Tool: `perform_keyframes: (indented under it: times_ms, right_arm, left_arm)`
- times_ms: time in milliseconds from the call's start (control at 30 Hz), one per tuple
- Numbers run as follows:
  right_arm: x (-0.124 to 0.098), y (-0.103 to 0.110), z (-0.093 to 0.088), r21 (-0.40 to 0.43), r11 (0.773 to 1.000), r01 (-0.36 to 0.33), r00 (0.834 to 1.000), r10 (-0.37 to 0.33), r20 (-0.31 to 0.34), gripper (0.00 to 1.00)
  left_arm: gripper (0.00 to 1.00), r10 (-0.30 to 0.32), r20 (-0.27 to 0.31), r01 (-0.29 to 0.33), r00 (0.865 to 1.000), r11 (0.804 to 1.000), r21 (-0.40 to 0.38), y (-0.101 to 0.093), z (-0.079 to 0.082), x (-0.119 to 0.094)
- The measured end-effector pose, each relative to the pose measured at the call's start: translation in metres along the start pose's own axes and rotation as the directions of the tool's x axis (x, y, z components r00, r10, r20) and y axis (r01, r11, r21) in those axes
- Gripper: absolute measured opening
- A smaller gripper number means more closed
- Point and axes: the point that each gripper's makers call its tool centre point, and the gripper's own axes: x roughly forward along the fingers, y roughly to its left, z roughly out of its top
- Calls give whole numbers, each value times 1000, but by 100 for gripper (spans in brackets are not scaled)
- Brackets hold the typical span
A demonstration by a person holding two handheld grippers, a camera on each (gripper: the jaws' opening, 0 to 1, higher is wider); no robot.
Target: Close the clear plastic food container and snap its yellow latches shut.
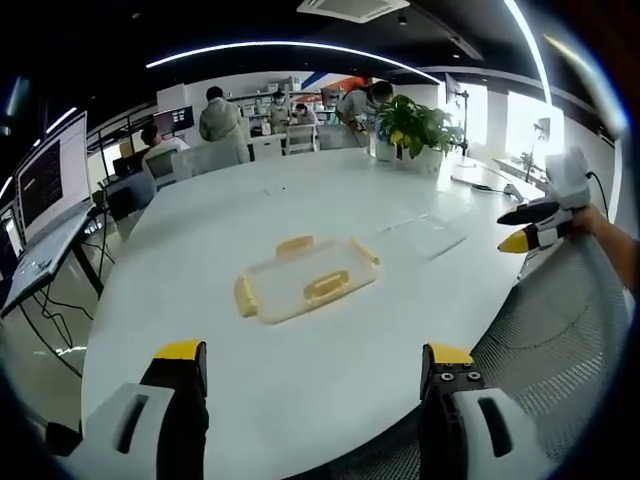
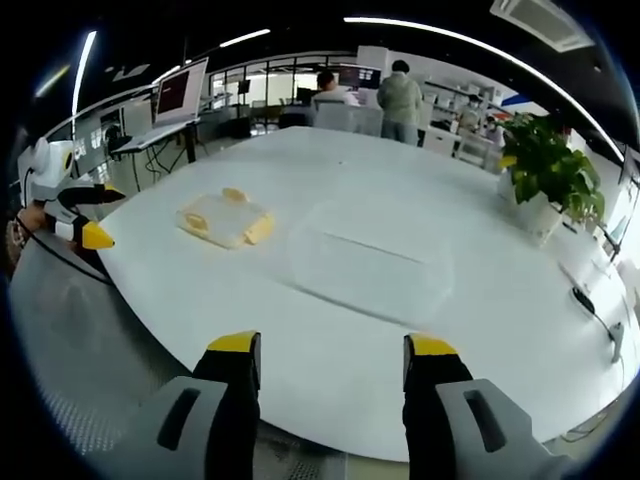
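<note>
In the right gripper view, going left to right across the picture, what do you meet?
Left gripper → clear food container with yellow latches → flat clear sheet on the white table → potted plant.

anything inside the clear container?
Nothing visible inside the clear container; through the plastic only the white table shows. Areas behind its yellow latches are covered. Both grippers are away from it.

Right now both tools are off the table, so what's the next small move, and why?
Probably bring the left tool forward toward the clear container. It lies flat on the white table ahead of that tool's open jaws, with yellow latches around its edges, and nothing touches it. The right tool, also open, is farther off to the side.
</note>
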Motion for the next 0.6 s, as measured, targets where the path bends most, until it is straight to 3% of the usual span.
perform_keyframes:
  times_ms: [233, 300, 367, 533, 600]
  right_arm:
    - [1, 4, 0, 26, 999, -46, 999, 46, -3, 58]
    - [-1, 2, 4, 29, 999, -42, 999, 41, 24, 58]
    - [-1, 4, 6, 50, 997, -60, 998, 58, 36, 59]
    - [0, 9, 6, 44, 995, -94, 995, 93, 27, 62]
    - [0, 9, 7, 34, 994, -102, 995, 101, 19, 62]
  left_arm:
    - [88, -18, -31, 18, 999, 1000, -21, -2, -4, 2]
    - [91, -22, -26, 20, 999, 999, -44, -2, -3, 1]
    - [91, -22, 19, 23, 1000, 997, -68, -1, 5, 0]
    - [95, -32, -35, 29, 999, 996, -80, -3, -2, 3]
    - [95, -17, -32, 15, 999, 998, -68, -1, -1, 2]
